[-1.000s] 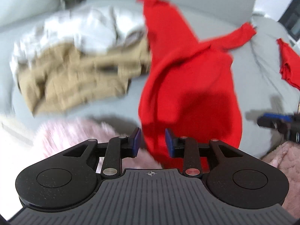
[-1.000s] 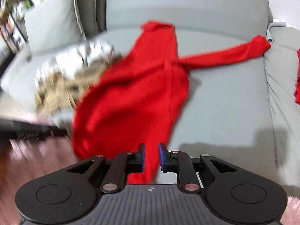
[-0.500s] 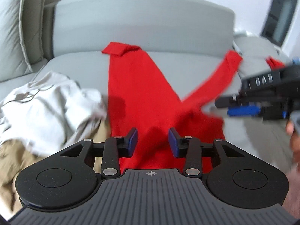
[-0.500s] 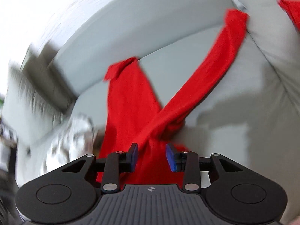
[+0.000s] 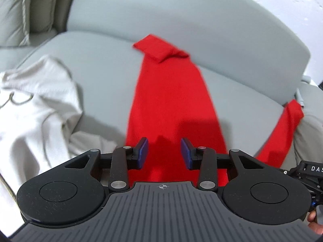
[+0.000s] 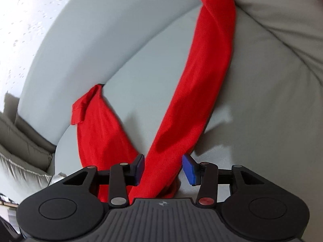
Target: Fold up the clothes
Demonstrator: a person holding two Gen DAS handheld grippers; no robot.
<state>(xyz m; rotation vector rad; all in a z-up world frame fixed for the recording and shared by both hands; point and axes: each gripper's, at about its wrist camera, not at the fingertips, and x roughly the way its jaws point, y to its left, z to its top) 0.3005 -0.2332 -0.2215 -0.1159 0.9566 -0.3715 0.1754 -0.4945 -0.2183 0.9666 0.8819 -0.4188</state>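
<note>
Jaws gape over red garment [image 5: 171,104]; white garment [image 5: 34,109] lies beside it.

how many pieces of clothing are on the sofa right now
2: a red garment spread across the seat, and a white garment crumpled to its left. More may lie out of view.
</note>
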